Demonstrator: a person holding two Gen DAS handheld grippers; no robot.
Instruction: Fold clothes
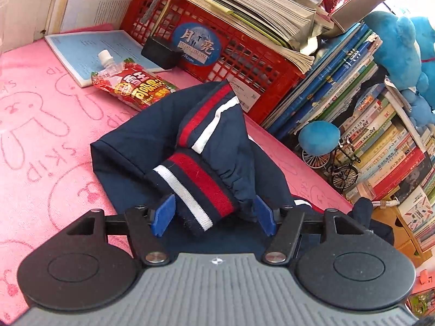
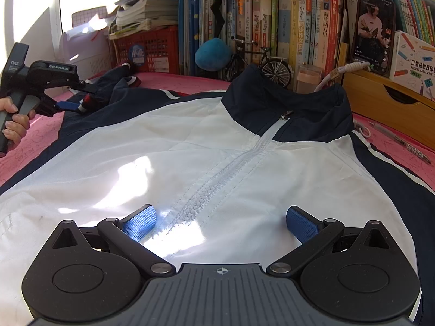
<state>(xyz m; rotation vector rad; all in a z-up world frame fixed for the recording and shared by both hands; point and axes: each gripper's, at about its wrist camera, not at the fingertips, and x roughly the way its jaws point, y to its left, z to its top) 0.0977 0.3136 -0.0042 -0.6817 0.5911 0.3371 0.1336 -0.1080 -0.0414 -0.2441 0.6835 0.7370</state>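
Pink mat [image 1: 40,125] edges jacket [image 2: 217,163]; left claw [image 1: 214,214] straddles cuff [image 1: 195,190] unclamped, right claw [image 2: 221,222] spread, empty.

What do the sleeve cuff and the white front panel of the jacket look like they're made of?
Cuff: ribbed knit, matte, judging by its fine ridges and fuzzy edge. White panel: thin, smooth woven fabric, probably synthetic; it creases sharply and has a slight sheen in the sun.

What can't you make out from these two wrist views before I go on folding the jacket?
- Left wrist view: whether the left gripper actually pinches the striped cuff; the cuff covers the gap.
- Right wrist view: the jacket hem, hidden by the right gripper body and the bottom edge.
- Right wrist view: the right sleeve, cut off at the frame edge.
- Both views: the jacket's back, since it lies face up on the pink mat.
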